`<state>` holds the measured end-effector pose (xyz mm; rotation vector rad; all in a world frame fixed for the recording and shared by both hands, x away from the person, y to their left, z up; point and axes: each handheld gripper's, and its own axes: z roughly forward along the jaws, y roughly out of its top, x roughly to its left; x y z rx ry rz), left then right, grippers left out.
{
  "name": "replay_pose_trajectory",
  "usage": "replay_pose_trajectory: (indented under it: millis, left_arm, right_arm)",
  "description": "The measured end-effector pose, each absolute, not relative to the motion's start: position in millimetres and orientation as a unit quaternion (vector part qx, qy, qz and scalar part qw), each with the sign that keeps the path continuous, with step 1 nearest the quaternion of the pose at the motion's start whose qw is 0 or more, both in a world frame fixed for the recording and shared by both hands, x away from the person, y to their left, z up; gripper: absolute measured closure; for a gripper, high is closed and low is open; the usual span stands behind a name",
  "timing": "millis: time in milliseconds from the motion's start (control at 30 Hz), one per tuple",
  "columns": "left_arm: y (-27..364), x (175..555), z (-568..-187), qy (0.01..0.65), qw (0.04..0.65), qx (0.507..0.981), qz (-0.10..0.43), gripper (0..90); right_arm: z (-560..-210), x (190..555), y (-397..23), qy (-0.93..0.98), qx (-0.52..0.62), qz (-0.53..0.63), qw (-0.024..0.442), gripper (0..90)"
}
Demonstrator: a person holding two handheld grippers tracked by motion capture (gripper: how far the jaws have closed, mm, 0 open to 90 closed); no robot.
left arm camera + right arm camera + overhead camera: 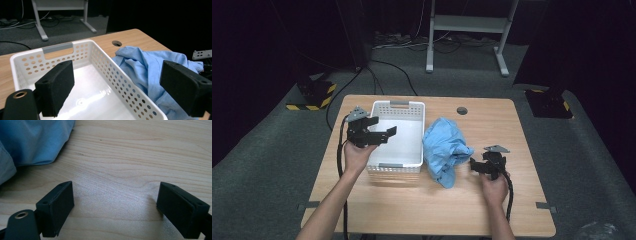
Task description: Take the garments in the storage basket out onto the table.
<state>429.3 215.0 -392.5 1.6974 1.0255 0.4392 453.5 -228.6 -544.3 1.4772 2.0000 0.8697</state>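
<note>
Two forearms enter from the bottom edge of the high view, each hand holding a gripper. At centre left, the left gripper [382, 134] hovers over the white perforated basket [412, 111], its jaws spread wide and holding nothing. At centre right, the right gripper [474, 164] sits low over the wooden table [522, 200], jaws likewise released and empty. Between them, in mid-frame, a crumpled blue shirt [444, 147] lies on the table, touching the basket's right wall.

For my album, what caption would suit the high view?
Two hand-held tongs, left and right, open beside a white basket and crumpled blue shirt.
</note>
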Motion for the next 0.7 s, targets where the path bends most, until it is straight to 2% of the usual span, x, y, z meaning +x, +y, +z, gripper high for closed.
replay_pose_trajectory:
  millis: [700]
  left_arm:
    - [234,422,-400,0.450,0.527,0.696,0.189,12.8]
  right_arm:
    - [-544,453,-229,0.735,0.543,0.320,0.251,13.9]
